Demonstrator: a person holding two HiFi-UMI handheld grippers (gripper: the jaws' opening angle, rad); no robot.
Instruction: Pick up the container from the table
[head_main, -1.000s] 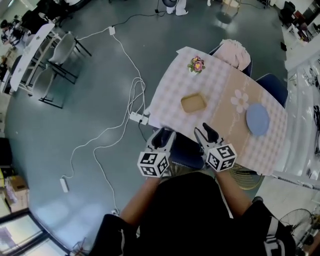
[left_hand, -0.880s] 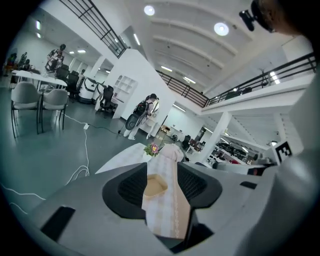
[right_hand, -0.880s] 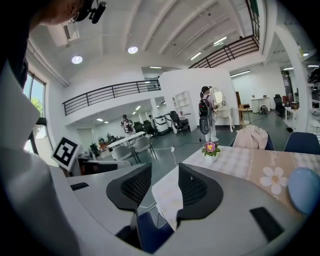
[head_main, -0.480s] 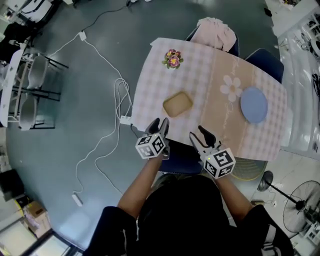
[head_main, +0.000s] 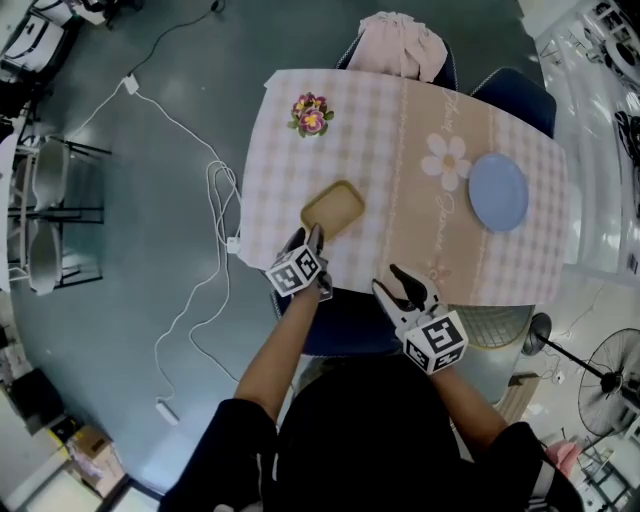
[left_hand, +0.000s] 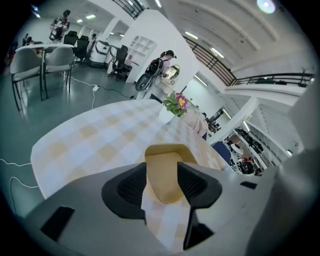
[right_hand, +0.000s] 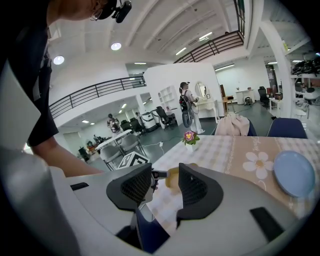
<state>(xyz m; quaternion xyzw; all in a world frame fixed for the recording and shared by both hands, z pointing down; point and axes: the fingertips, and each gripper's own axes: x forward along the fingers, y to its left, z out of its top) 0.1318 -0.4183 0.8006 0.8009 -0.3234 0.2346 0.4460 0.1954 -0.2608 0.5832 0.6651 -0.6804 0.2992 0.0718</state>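
A shallow tan container lies on the checked tablecloth near the table's front left edge. My left gripper is open right at the container's near end. In the left gripper view the container shows between the two dark pads, not clamped. My right gripper hangs open over the table's front edge, to the right of the container and apart from it. In the right gripper view the container is a small tan patch beyond the open jaws, beside the left gripper's marker cube.
A blue plate lies at the table's right side. A small flower pot stands at the far left corner. Blue chairs stand around the table, one with a pink cloth at the far side. White cables run over the floor to the left.
Both grippers have moved forward to the table. The left one has gone from short of the table's edge to the container's near end. The right one has reached the front edge.
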